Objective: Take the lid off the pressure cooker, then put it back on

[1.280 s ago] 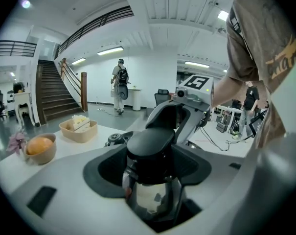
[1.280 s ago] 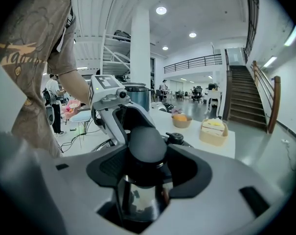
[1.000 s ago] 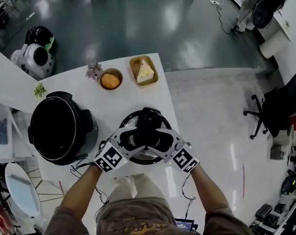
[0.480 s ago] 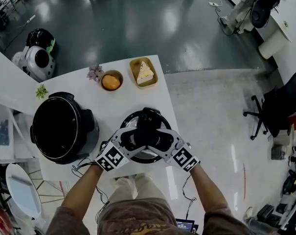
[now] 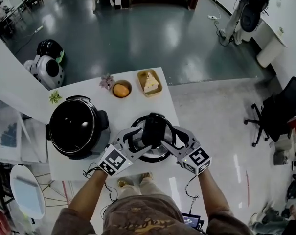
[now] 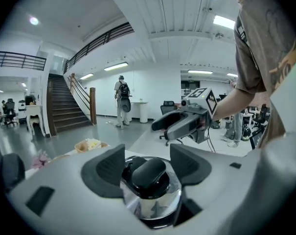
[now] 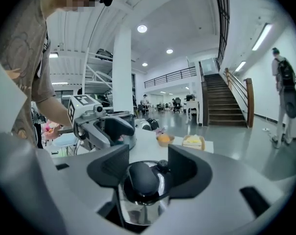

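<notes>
lid off the cooker, pinched from both sides

the lid is off the pressure cooker and sits between the two grippers over the near right part of the white table, just beside the open, dark cooker. the left gripper clamps it from the left, jaws wide around the chrome dome, the black knob standing between the pads. the right gripper pinches it from the other side the same way, its jaws having just closed in a little. whether the lid touches the table i cannot tell. farther back stand a bowl with an orange and a tray with a cake slice.
</notes>
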Demonstrator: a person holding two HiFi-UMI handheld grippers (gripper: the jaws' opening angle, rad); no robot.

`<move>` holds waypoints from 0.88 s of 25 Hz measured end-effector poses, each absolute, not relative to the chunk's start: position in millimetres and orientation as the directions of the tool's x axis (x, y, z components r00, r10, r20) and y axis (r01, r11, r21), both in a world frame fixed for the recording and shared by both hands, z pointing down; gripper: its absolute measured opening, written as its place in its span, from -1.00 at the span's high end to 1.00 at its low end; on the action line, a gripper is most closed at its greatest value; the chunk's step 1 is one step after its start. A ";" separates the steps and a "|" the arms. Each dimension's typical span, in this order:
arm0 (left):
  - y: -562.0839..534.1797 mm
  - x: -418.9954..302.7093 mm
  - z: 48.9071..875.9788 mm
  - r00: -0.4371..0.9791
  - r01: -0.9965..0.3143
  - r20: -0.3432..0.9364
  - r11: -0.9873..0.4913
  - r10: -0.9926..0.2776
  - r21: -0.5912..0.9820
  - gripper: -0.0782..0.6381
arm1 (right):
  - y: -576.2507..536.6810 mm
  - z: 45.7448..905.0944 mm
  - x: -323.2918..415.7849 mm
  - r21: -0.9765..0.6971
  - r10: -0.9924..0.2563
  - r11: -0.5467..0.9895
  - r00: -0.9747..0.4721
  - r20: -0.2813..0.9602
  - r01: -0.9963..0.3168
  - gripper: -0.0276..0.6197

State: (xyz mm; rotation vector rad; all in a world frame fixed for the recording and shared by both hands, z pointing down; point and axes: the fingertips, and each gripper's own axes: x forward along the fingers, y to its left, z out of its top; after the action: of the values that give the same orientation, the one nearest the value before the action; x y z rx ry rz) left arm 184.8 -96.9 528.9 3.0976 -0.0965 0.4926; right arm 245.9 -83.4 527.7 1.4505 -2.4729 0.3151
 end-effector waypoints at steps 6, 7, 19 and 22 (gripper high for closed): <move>-87.7 158.3 492.2 0.970 -0.138 0.210 -0.987 -0.119 0.079 -0.01 | -62.2 493.4 224.4 -0.044 -0.840 0.473 -0.466 0.279 -0.880 0.17; -85.7 153.9 489.4 0.970 -0.145 0.206 -0.986 -0.126 0.080 -0.01 | -58.6 490.2 220.0 -0.044 -0.843 0.471 -0.464 0.272 -0.881 0.17; -63.1 126.2 480.6 0.970 -0.161 0.193 -0.985 -0.148 0.057 -0.01 | -31.4 480.4 196.4 -0.055 -0.879 0.419 -0.420 0.227 -0.906 0.17; -61.6 127.2 479.8 0.971 -0.153 0.195 -0.987 -0.140 0.055 -0.01 | -30.7 478.8 196.6 -0.049 -0.880 0.417 -0.416 0.229 -0.908 0.17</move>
State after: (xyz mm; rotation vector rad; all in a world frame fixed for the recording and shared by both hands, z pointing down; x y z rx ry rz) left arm 127.2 -61.6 479.8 3.0497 -0.2274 0.2936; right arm 196.6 -30.7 478.8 1.5926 -2.4990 0.2472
